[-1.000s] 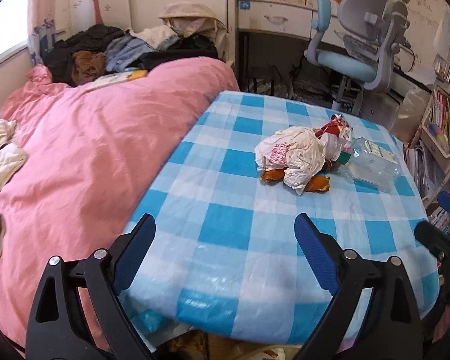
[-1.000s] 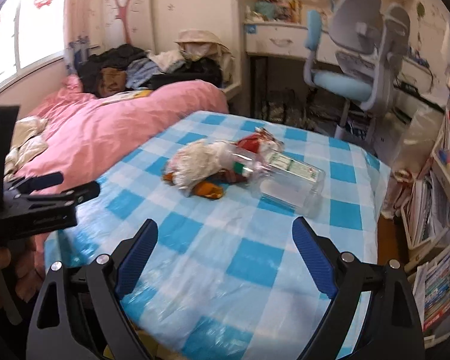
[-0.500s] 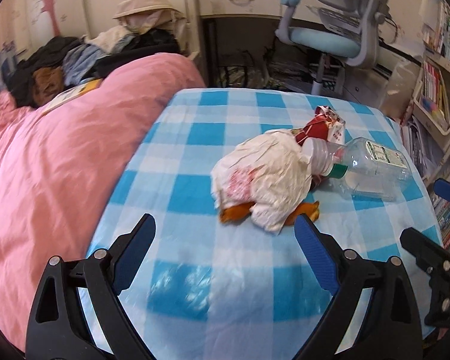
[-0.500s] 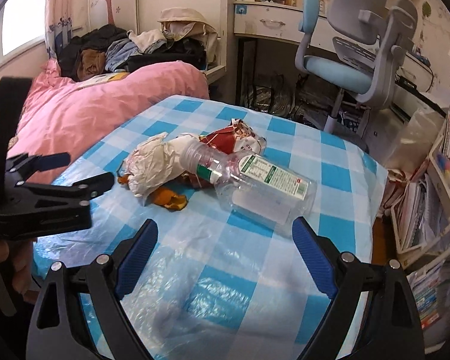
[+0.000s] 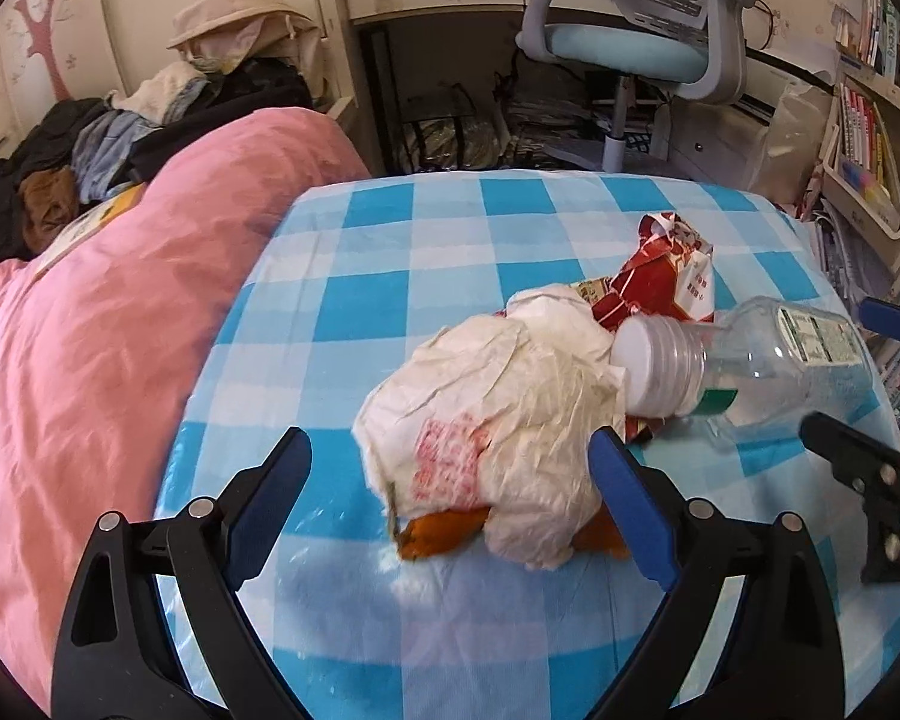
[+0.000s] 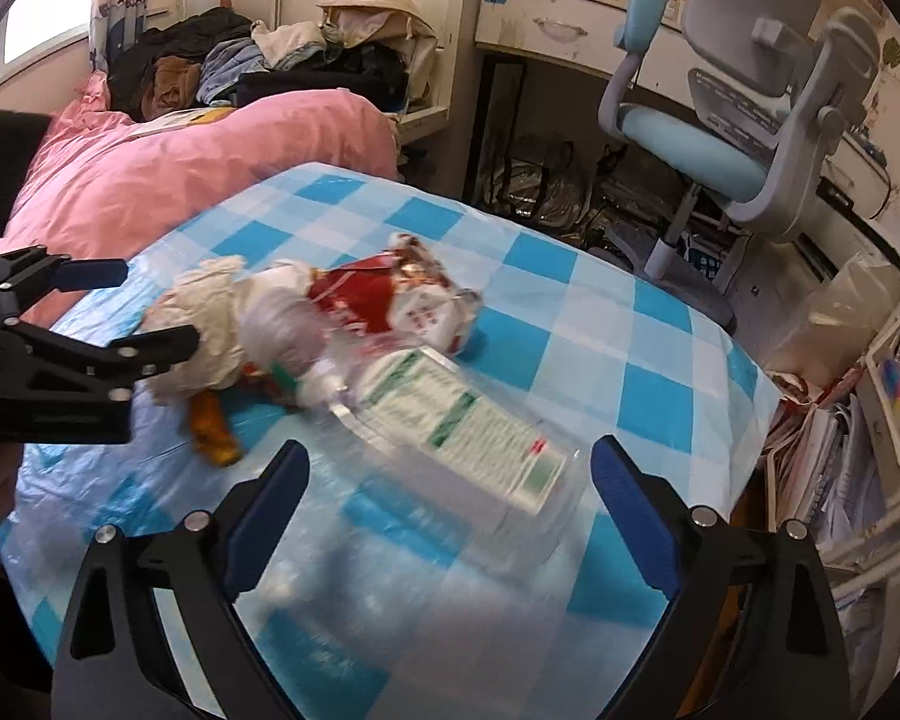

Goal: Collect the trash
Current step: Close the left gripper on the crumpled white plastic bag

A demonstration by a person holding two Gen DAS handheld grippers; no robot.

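A small trash pile lies on the blue checked tablecloth (image 5: 450,240). It holds a crumpled white bag (image 5: 498,420), orange peel (image 5: 444,531), a red snack wrapper (image 5: 666,276) and a clear plastic bottle (image 5: 780,360) on its side. My left gripper (image 5: 450,459) is open, and the white bag sits between its blue fingers. In the right wrist view the bottle (image 6: 462,420) is blurred, and its base end lies between the wide-open fingers of my right gripper (image 6: 450,480). Beyond it are the wrapper (image 6: 390,294), the white bag (image 6: 210,324) and the peel (image 6: 210,426).
A bed with a pink duvet (image 5: 90,360) borders the table on the left, with clothes (image 5: 120,138) heaped at its far end. A blue-grey desk chair (image 6: 720,150) and desk stand behind. Bookshelves (image 5: 870,150) and stacked books crowd the right edge.
Both grippers have moved forward over the table toward the trash pile, which now looms much larger. The jaws stay open. The trash itself has not shifted.
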